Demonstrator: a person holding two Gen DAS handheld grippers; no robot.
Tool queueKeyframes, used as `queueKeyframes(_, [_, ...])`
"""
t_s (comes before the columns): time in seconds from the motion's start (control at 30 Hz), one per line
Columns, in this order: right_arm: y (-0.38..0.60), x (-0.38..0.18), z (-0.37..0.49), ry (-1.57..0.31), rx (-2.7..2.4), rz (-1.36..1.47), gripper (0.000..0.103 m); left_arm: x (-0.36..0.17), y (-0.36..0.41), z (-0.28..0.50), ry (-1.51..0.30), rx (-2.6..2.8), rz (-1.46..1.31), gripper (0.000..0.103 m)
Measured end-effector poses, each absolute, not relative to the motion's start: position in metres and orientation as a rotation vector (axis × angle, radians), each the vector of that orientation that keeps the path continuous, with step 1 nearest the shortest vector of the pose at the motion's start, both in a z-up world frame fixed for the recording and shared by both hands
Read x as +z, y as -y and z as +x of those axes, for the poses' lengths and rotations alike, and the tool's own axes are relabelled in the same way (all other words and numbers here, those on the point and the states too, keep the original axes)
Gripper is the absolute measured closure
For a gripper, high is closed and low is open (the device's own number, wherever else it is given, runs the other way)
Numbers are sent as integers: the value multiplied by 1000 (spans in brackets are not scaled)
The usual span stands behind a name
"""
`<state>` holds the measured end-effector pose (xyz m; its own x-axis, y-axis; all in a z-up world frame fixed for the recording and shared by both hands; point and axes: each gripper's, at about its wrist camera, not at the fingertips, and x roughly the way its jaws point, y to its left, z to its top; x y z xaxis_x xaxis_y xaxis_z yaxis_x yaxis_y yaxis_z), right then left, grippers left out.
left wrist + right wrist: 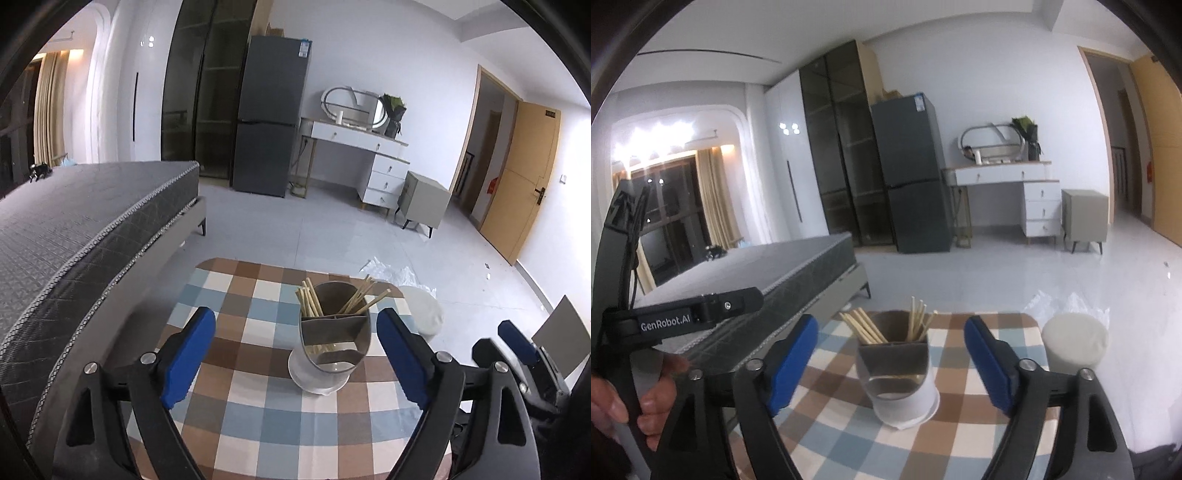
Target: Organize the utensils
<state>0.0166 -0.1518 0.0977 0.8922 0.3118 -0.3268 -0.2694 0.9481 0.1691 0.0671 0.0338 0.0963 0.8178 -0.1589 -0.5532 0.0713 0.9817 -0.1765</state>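
Two grippers stand wide in your hands, and nothing lies between the blue pads of either; your left gripper [295,354] frames the utensil holder [334,332] from the near side, and your right gripper [891,358] frames the same holder [897,363] without touching it; no earlier picture shows how they got there, so only the wide stance can be told. The holder sits upright on the checked tablecloth [243,321], toward the far edge of the table; its compartments hold two bunches of pale chopsticks [308,301], one leaning left and one leaning right [364,297], and the front compartment looks bare, though its floor is hidden behind the wall. The holder's lower part is a shiny, reflective surface over a white base, and what it mirrors is hard to make out. Beyond the table's far right corner a white round object [1075,341] shows only in part; you cannot tell what it is. Your hand [613,410] on the left gripper's handle is cut off at the right wrist view's edge.
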Motion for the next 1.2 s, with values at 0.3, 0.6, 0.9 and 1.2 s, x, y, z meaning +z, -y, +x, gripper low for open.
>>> queueKeyframes(0.3, [162, 106, -31, -267, 304, 163, 4, 119, -23, 23, -477, -104, -104, 3])
queueKeyframes(0.6, [170, 95, -66, -207, 302, 197, 0, 97, -25, 3, -422, -68, -79, 2])
queueKeyframes(0.9, [167, 67, -84, -216, 228, 156, 0, 63, -26, -4, -431, -49, -27, 2])
queueKeyframes(1.2, [164, 41, -78, -287, 210, 137, 0, 28, -30, -6, -444, -37, -13, 2])
